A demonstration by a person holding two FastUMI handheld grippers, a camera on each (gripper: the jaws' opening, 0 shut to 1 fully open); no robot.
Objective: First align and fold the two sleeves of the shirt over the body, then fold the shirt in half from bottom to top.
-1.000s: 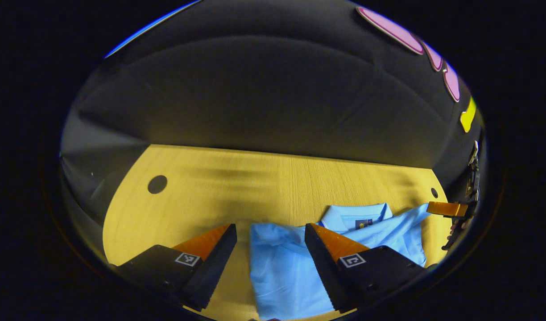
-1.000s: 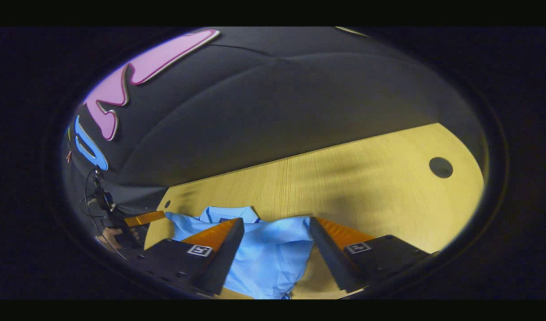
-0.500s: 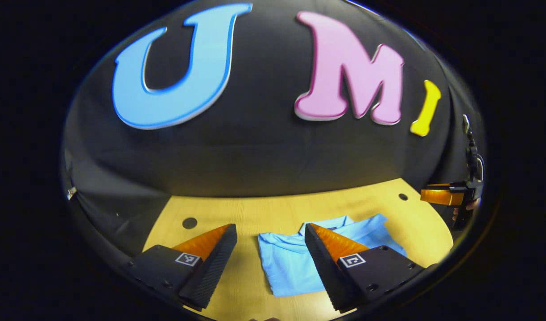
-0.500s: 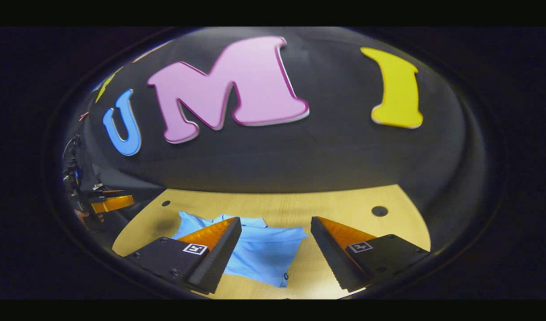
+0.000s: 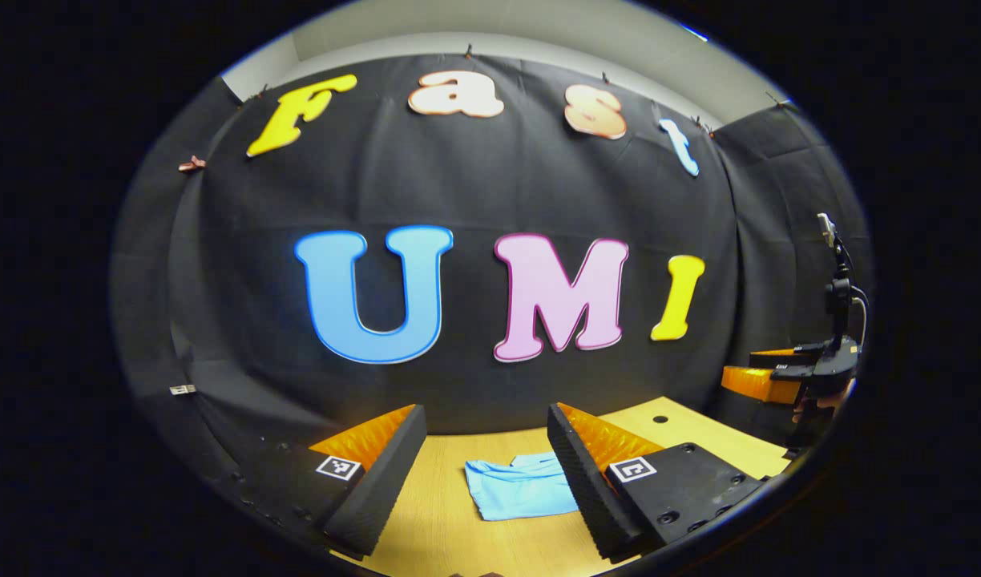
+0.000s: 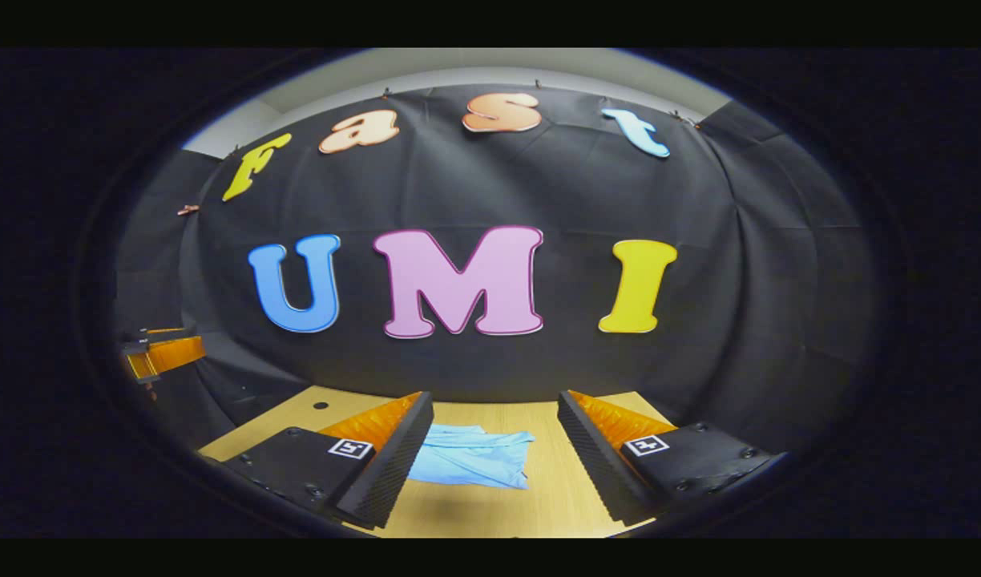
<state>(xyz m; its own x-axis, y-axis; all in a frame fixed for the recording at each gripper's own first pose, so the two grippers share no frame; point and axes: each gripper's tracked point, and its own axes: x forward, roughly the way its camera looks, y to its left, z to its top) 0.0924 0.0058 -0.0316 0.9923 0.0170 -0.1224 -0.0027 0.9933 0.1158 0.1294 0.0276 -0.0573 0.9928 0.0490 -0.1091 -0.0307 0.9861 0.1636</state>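
Wooden table (image 5: 450, 529) with folded blue shirt (image 5: 518, 489) below both wide-open, empty hand-held grippers (image 5: 482, 473) (image 6: 494, 449).

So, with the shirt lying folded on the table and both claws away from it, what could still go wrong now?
1. The folded shirt lies loose on the table; its top layer looks uneven at the far edge in the right gripper view, so it may spring open.
2. Both the left claw and the right claw are open and hold nothing, so a slipping fold would go uncorrected.

No readable text or labels
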